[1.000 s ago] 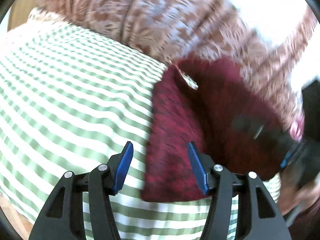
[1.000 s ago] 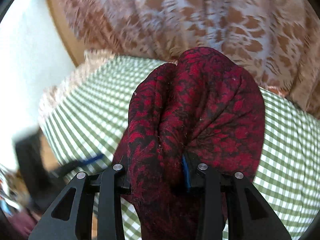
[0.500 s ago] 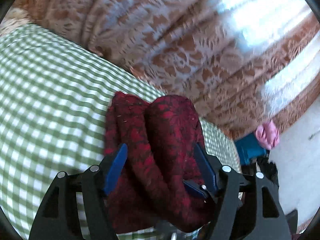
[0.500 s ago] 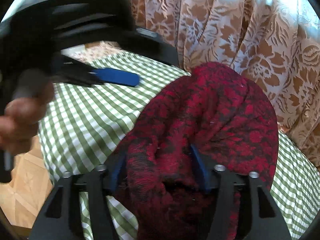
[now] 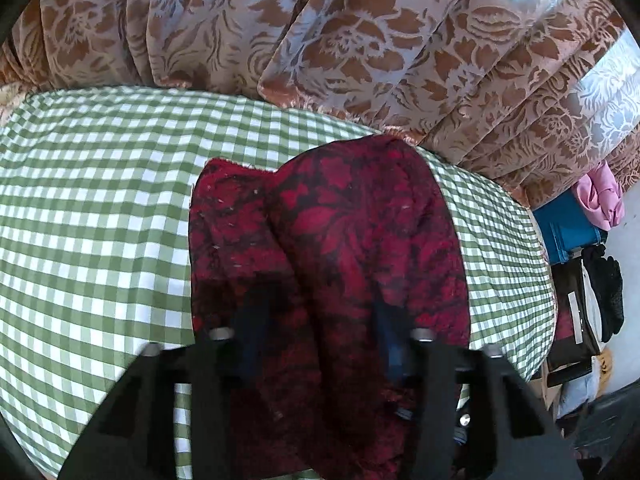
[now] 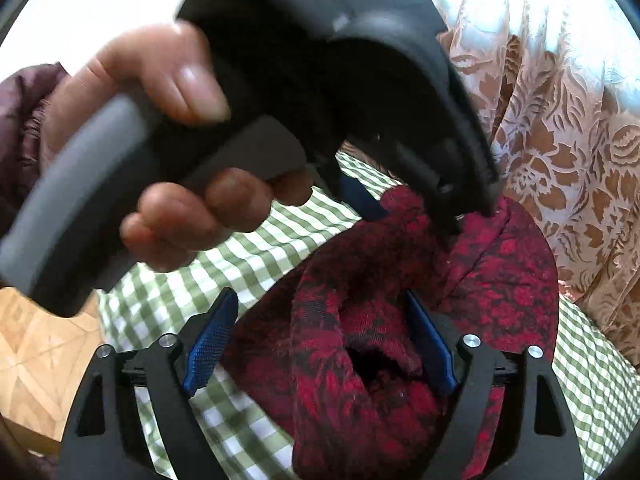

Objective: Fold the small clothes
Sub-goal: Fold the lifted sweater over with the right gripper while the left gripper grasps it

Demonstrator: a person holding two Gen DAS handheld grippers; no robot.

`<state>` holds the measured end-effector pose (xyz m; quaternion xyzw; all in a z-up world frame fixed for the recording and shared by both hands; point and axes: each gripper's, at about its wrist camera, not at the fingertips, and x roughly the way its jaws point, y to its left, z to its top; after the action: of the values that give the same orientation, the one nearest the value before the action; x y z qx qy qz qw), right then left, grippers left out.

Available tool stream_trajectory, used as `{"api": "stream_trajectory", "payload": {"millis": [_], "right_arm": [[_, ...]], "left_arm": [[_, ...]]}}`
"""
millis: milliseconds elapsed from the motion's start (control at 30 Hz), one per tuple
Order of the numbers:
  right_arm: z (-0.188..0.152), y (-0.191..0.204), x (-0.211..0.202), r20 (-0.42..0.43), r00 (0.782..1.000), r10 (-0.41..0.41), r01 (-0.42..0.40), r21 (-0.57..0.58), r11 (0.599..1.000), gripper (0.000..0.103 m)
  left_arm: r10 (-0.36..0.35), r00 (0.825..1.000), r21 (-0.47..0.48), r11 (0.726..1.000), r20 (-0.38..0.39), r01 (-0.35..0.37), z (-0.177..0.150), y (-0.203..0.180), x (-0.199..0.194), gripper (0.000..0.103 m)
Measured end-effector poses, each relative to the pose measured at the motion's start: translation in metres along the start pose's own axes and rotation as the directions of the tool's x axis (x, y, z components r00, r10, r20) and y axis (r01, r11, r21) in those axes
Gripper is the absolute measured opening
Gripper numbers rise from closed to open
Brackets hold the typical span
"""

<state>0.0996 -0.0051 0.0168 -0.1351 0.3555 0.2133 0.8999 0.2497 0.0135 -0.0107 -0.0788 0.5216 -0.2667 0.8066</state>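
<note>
Risks dropping the bunched red garment (image 5: pixel 352 240) onto the checked surface (image 5: pixel 100 208), right hand-held gripper (image 6: pixel 320 340) gaping wide, left hand-held gripper (image 5: pixel 320 344) apparently pinching cloth.

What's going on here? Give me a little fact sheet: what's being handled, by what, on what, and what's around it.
Item: red patterned cloth, bunched up
Left gripper: cloth lies between its fingers; grip unclear
Right gripper: fingers spread, cloth between them
Hand: holds the left gripper's handle
Surface: green checked tablecloth
Behind: brown floral curtain
Off to the side: blue box, pink fabric
</note>
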Motion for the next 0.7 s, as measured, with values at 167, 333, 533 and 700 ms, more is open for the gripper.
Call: {"api": "stream_trajectory", "payload": {"millis": [167, 333, 533, 700], "right_arm": [[-0.010, -0.027, -0.052, 0.043, 0.972, 0.230, -0.234, 0.117, 0.965, 0.090], [-0.030, -0.082, -0.103, 0.104, 0.941, 0.323, -0.339, 0.308, 0.889, 0.081], [-0.039, -0.087, -0.075, -0.007, 0.985, 0.170, -0.159, 0.313, 0.936, 0.058], [-0.026, -0.045, -0.035, -0.076, 0.989, 0.128, -0.109, 0.218, 0.970, 0.058]], "left_arm": [[0.058, 0.997, 0.077, 0.995, 0.055, -0.063, -0.003, -0.013, -0.018, 0.025], [0.066, 0.993, 0.109, 0.991, 0.100, -0.077, 0.002, -0.016, -0.038, 0.011], [0.095, 0.991, 0.100, 0.990, 0.095, -0.104, -0.002, -0.009, -0.038, 0.011], [0.176, 0.980, 0.055, 0.982, 0.091, -0.182, -0.011, 0.018, -0.039, 0.011]]}}
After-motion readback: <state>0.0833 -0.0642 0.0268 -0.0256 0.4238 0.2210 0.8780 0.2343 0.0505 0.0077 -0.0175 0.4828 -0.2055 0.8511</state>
